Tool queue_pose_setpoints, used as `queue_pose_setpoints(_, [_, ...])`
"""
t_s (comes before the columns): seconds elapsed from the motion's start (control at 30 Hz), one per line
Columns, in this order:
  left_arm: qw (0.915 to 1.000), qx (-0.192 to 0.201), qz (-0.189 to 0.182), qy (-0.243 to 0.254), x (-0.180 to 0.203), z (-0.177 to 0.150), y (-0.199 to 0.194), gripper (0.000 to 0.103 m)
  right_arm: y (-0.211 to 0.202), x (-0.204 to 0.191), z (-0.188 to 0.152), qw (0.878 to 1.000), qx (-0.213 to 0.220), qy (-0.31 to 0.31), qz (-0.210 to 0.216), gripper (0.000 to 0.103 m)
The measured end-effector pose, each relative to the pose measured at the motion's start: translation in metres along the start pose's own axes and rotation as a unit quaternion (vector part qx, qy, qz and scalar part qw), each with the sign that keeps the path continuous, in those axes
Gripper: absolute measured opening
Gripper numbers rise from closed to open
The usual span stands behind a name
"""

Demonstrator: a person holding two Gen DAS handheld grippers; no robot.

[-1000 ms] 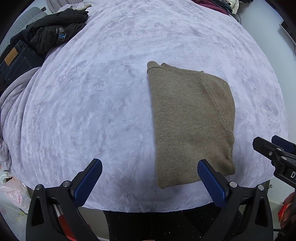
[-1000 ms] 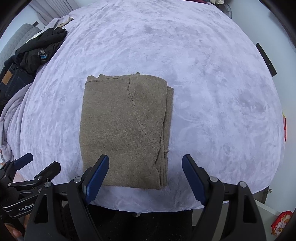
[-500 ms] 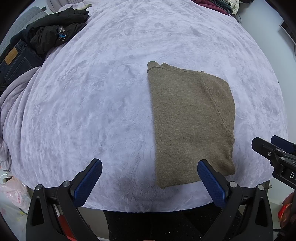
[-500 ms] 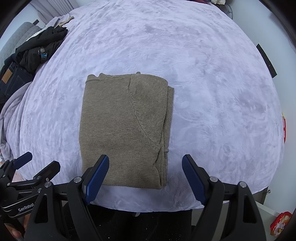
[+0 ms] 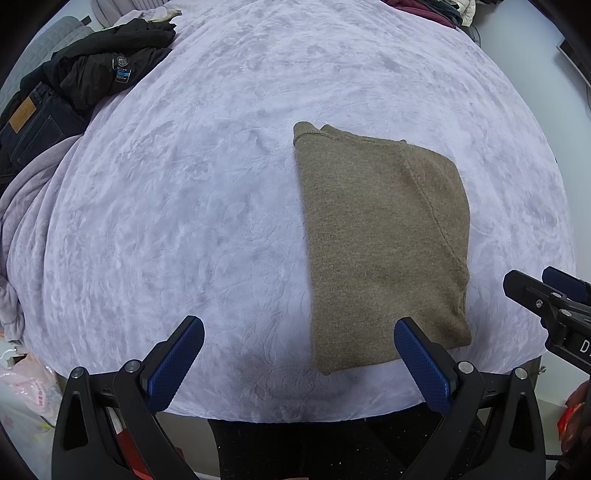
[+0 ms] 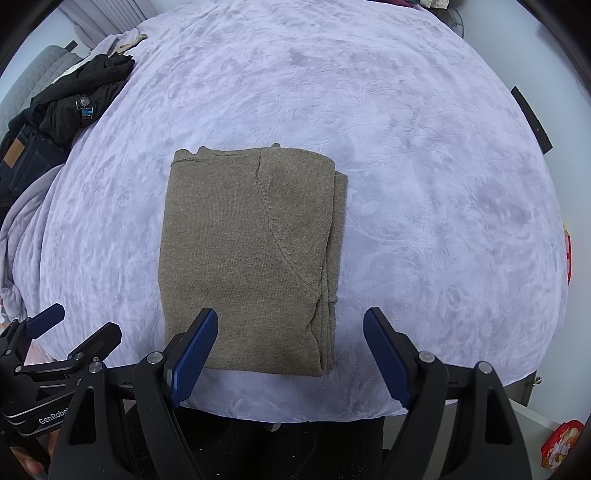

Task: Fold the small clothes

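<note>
A brown knitted garment (image 5: 384, 236) (image 6: 251, 254) lies folded into a flat rectangle on the lilac bedspread (image 5: 192, 206) (image 6: 424, 177), near the front edge. My left gripper (image 5: 298, 332) hovers open above the front edge, its right blue pad over the garment's near corner. My right gripper (image 6: 290, 325) is open too, its left pad above the garment's near edge and its right pad over bare bedspread. Nothing sits between either pair of pads. Each gripper shows at the edge of the other's view.
A heap of black clothing (image 5: 107, 70) (image 6: 77, 96) and dark jeans (image 5: 29, 129) lies at the far left of the bed. More clothes (image 5: 436, 11) are piled at the back right. A pink bag (image 5: 26, 391) sits low on the left.
</note>
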State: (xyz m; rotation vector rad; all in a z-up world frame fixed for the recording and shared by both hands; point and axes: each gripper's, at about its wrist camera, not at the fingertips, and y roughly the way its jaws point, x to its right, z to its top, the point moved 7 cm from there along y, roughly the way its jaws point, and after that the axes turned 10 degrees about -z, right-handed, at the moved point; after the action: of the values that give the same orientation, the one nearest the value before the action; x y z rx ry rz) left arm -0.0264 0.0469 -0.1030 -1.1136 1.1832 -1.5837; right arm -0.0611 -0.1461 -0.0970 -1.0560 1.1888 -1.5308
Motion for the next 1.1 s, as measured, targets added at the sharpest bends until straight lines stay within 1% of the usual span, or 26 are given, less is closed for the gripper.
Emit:
queue_pose_setpoints(0.6, [1.0,0.002,0.001,0.003,-0.0004,0.0003,-0.0013,0.103,0.0008,-0.0033,-0.0028,1.0,-0.002,0.0,-0.001,0.083])
queue_pose_setpoints(1.1, [0.9998,0.007,0.018,-0.008,-0.0039,-0.0011,-0.0012,0.103,0.0036,-0.002,-0.0037,1.0,-0.005,-0.003,-0.004,0.083])
